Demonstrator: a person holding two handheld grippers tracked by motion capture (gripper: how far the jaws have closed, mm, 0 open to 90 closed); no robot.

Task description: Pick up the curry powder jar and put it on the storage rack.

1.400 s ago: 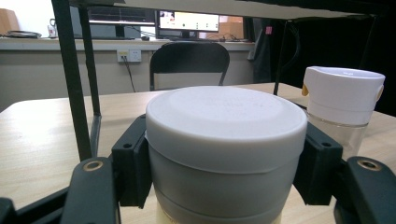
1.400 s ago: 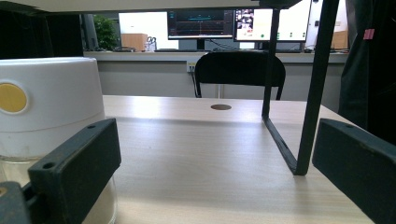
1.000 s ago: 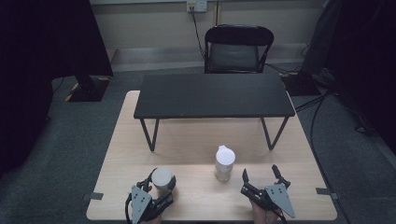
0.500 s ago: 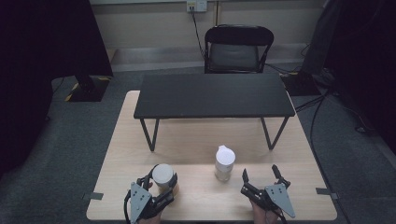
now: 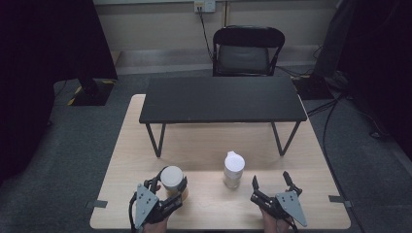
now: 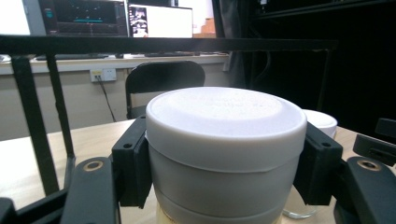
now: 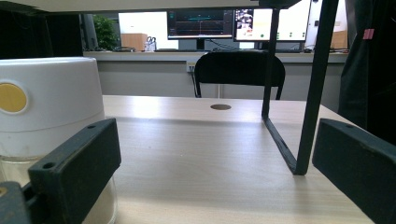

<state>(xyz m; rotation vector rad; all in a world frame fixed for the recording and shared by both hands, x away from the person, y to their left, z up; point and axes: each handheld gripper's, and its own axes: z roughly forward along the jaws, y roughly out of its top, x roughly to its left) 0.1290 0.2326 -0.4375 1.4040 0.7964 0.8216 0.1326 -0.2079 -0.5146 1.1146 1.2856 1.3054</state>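
Observation:
A jar with a white lid sits near the wooden table's front left, and my left gripper is shut on it. In the left gripper view the two black pads press the jar from both sides just under its lid. A second jar with a white flip cap stands upright at the front middle; its cap peeks out behind the held jar. My right gripper is open at the front right with nothing between its fingers. That capped jar is to the left of its left jaw.
A low black stand on thin legs spans the back half of the wooden table; one leg rises ahead of my right gripper. A black chair stands beyond the table. Bare wood lies between the jars and the stand.
The left gripper and the jar it holds have shifted slightly forward or upward. The right gripper and the capped jar have stayed put.

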